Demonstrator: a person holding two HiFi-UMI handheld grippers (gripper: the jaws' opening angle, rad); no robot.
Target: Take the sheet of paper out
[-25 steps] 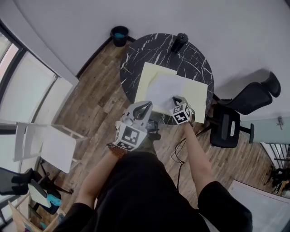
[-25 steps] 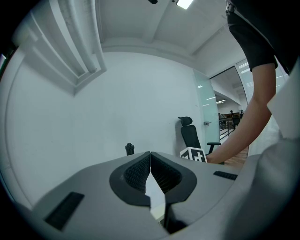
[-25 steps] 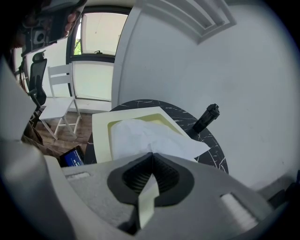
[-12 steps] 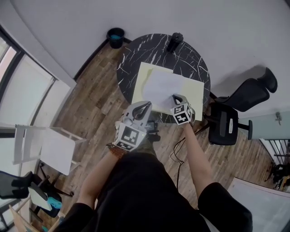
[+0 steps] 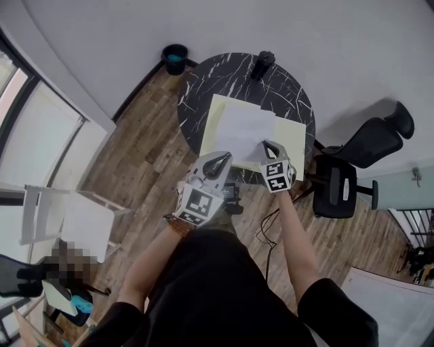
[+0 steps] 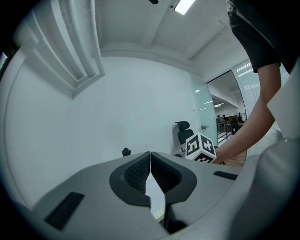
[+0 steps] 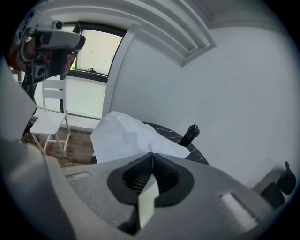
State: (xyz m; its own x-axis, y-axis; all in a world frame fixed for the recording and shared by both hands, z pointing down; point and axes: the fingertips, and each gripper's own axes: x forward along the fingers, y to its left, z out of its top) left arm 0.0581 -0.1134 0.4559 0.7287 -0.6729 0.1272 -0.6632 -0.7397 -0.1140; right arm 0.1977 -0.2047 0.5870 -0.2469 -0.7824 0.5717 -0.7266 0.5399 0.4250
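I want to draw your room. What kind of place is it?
Probably an office or a small meeting room: there is a round black marble-look table, a black office chair beside it, and, in the left gripper view, a glass door leading to more rooms.

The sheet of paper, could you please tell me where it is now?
In the head view the sheet of paper lies on the pale yellow folder on the round black table, its near right corner pinched in the right tongs.

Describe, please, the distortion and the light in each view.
Head view: strong fisheye, walls bend round the table; mosaic patch lower left. Left gripper view: dark round border, ceiling lamp glares. Right gripper view: window washed out, sheet of paper sharp.
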